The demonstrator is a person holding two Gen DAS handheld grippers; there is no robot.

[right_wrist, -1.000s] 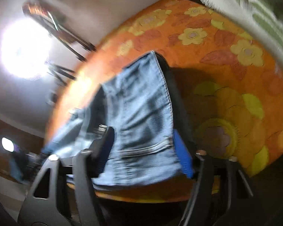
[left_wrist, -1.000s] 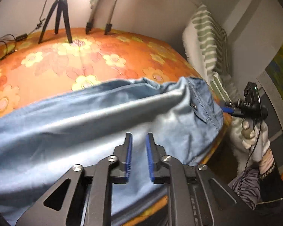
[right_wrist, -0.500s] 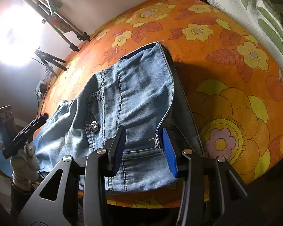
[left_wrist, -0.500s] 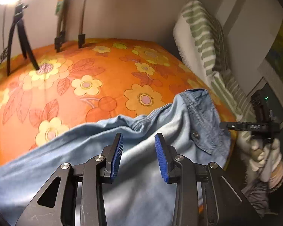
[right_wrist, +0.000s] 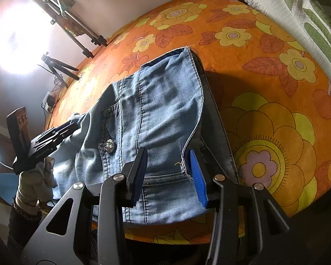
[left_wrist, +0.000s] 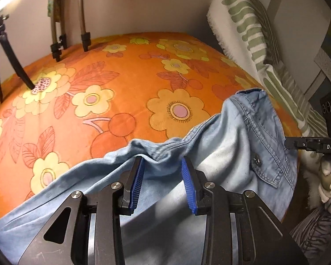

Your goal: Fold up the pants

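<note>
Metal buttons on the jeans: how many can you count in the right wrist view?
1. A silver metal button sits on the jeans left of the hand-held gripper. Others may be hidden in folds.

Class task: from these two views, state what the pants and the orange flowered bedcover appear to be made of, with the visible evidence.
Pants: probably faded blue denim; contrast stitched seams, metal button.
Bedcover: looks like soft matte printed fabric, perhaps velour; exact fibre unclear.
</note>
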